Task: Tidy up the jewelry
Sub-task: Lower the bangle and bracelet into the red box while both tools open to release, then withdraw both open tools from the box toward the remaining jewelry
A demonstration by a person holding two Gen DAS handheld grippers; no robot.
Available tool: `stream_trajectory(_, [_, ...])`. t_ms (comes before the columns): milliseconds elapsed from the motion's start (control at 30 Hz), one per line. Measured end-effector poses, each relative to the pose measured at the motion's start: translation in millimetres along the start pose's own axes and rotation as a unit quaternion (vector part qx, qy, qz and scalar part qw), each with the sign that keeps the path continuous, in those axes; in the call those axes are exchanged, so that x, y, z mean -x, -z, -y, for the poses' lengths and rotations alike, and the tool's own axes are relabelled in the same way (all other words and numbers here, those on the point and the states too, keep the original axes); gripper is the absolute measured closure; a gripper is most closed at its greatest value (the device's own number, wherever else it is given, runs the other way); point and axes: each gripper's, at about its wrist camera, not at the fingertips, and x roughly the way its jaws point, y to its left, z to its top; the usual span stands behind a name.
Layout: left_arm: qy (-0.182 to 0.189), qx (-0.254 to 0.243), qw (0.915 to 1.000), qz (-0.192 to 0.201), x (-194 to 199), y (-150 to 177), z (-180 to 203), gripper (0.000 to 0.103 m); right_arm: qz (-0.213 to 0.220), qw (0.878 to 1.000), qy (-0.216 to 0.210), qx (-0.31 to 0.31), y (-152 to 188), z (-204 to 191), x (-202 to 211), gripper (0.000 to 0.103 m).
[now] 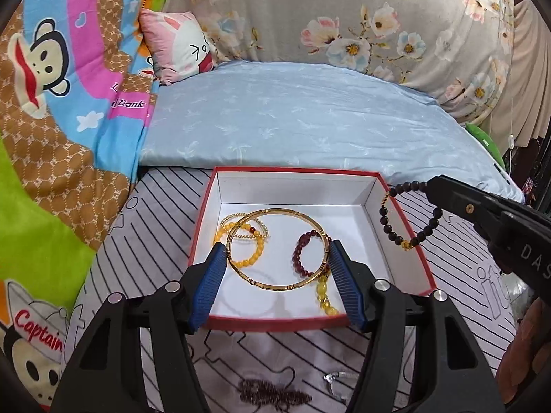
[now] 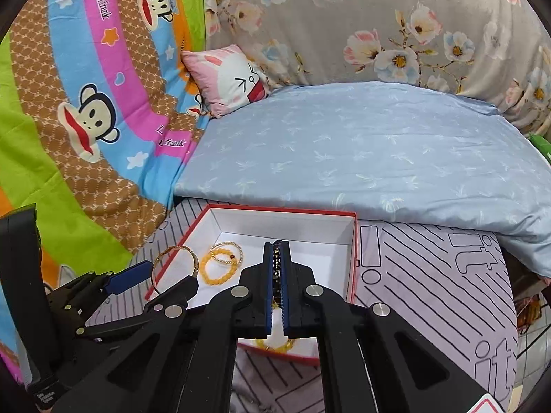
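Box: red-walled box (image 1: 406,230) with white floor sits on the striped sheet (image 1: 144,213), open top, our landmark for everything.
Left gripper (image 1: 275,261): spread about halfway and pinching the gold bangle (image 1: 275,247) across its width, one blue pad on each side of the ring, over the box's near half!
Bangle's plane: looks close to flat, ring face up, apparently clear of the floor and above the yellow bead bracelet (image 1: 246,258) and dark red bead bracelet (image 1: 303,251) already lying inside.
Right gripper (image 2: 278,275): pressed nearly together on the black bead bracelet (image 1: 409,220), which dangles as a loop just over the box's right wall.
Key relation: both loads already hover at the box, the left one further inside; I'd say straight down is all that's needed.
Outside the box: a dark chain (image 1: 272,392) lies on the sheet on the near side, still to be collected.
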Motion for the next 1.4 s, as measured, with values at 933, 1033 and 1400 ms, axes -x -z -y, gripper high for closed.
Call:
stream_trajectory(933, [-0.039, 0.009, 0.9984, -0.041, -54.2, -2.7, -6.6, 0.035, -0.032, 0.999, 0.023, -0.008, 10.9, 12.0, -51.2, 0.069])
stream_trajectory(1033, [-0.038, 0.011, 0.9984, -0.039, -46.2, 0.4, -7.8, 0.034, -0.03, 0.999, 0.021, -0.013, 16.2, 11.9, -40.0, 0.068])
stream_trajectory(1400, [-0.03, 0.025, 0.9986, -0.035, -2.7, 33.6, -15.9, 0.032, -0.029, 0.999, 0.03, -0.007, 58.1, 7.8, 9.3, 0.068])
